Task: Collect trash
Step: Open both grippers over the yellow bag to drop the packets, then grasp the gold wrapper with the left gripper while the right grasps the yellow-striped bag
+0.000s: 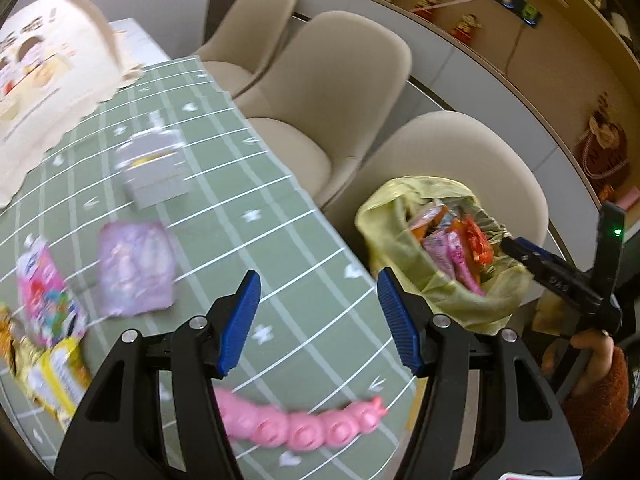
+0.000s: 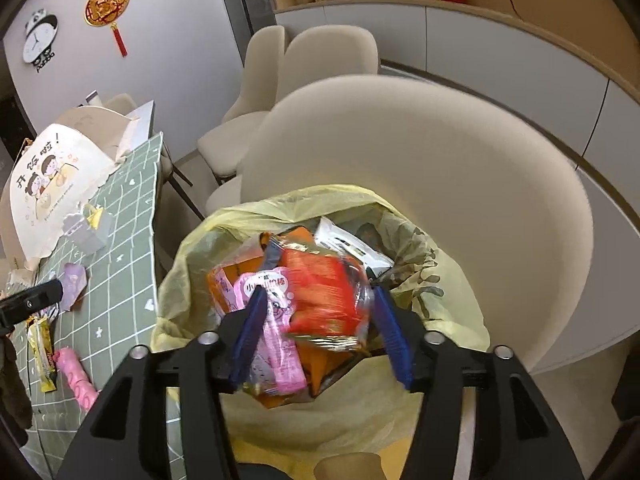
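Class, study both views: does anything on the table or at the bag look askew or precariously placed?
Yes. The pink tray lies at the table's edge, partly overhanging it. The bag is heaped, with a red wrapper sitting on top between the open right tongs.

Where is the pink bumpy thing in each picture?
Left wrist view: the pink bumpy strip lies at the bottom middle, on the green tablecloth.
Right wrist view: it lies at the lower left, by the table edge.
Shared landmark: the yellow trash bag.
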Tool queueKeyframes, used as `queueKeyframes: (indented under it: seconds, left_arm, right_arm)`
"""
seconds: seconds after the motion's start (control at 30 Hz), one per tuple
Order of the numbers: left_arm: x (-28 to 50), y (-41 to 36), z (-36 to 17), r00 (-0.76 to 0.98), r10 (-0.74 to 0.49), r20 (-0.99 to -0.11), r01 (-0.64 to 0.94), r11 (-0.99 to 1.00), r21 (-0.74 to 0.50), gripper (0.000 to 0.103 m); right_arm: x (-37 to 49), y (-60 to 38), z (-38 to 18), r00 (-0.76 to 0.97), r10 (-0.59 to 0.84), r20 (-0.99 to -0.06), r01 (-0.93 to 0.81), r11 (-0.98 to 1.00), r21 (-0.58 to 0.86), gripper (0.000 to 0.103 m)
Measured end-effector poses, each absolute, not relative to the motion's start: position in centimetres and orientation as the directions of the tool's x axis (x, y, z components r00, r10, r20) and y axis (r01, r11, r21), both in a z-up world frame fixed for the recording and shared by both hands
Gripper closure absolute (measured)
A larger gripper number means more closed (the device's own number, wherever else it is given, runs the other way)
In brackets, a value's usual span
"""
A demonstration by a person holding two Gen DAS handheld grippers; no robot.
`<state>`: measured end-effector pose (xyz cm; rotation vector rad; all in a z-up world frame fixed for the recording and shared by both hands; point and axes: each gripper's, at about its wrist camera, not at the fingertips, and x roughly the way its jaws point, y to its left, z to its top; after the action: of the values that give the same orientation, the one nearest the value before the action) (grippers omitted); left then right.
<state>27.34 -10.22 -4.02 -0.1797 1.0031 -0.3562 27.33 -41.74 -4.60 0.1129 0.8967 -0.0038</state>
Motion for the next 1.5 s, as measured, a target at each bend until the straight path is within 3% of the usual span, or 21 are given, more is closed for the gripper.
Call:
queueKeyframes:
  seconds: [0.2,0.47,0.67,1.03,1.33,1.5]
  left_arm:
    - [23.8,-4.8,-3.7,0.547,-0.287,-0.786,0.103,0.955,-0.277,0.045]
    - [19.3,3.2,-3.4,0.596,-0.138,-0.791,-0.075,0.971,-0.226,0.045]
    - [17.0,8.6,-4.2,0.583,0.004,-0.812,-0.212,0.966,-0.148,0.045]
    - [15.8,14.6,-4.0,0.581,0.05,-0.813,-0.32,0.932,-0.171,0.045]
    - [15.6,16.6,-5.3,0.562,0.047,-0.826,-0.35,0.918,-0.186,0.045]
    - [15.5,18.3,-4.9,0.576,0.067,-0.815,-0.384,0.902,-0.197,0.045]
  right_arm:
    - [25.4,-39.2,-2.8,0.655,0.095,-0.75,-0.009,0.993,0.117,0.049]
    - [23.5,-30.1,-1.8,0.646,0.285,-0.708,-0.254,0.955,0.153,0.049]
    - [22.4,-22.3,-3.5,0.554,0.377,-0.742,-0.413,0.899,0.147,0.046]
    - [19.5,-14.4,-6.5,0.46,0.374,-0.805,-0.531,0.843,0.088,0.046]
    - [19.7,-12.3,-7.0,0.475,0.378,-0.795,-0.534,0.841,0.081,0.046]
    - [20.8,-8.9,-6.9,0.413,0.473,-0.778,-0.623,0.77,0.138,0.046]
